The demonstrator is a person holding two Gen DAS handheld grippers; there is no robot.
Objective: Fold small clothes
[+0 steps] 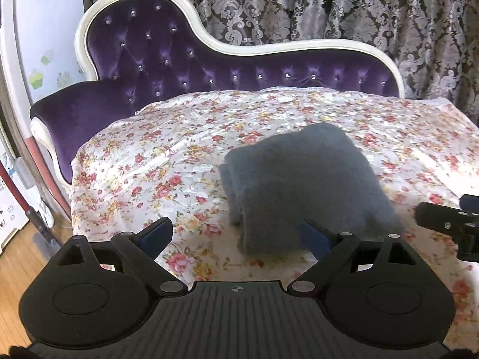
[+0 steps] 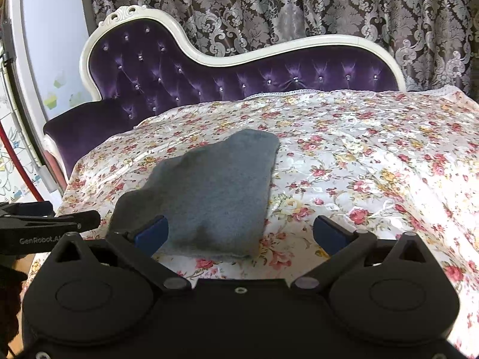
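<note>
Both tongs point forward and slightly down with blue pads spread wide and nothing between them, the left tongs [image 1: 236, 233] just beside the right tongs [image 2: 239, 233].

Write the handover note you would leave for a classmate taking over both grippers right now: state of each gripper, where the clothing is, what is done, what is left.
Left gripper: open, nothing between its fingers.
Right gripper: open, nothing held; its left finger is in front of the cloth's near edge.
Grey garment: lies folded in a compact stack on the floral cover, towards its left half, in front of the purple sofa back.
Done: the garment looks folded and released.
Left: no other clothing is in view; check the fold is tidy, perhaps square the uneven left edge, then fetch the next piece if there is one.
</note>
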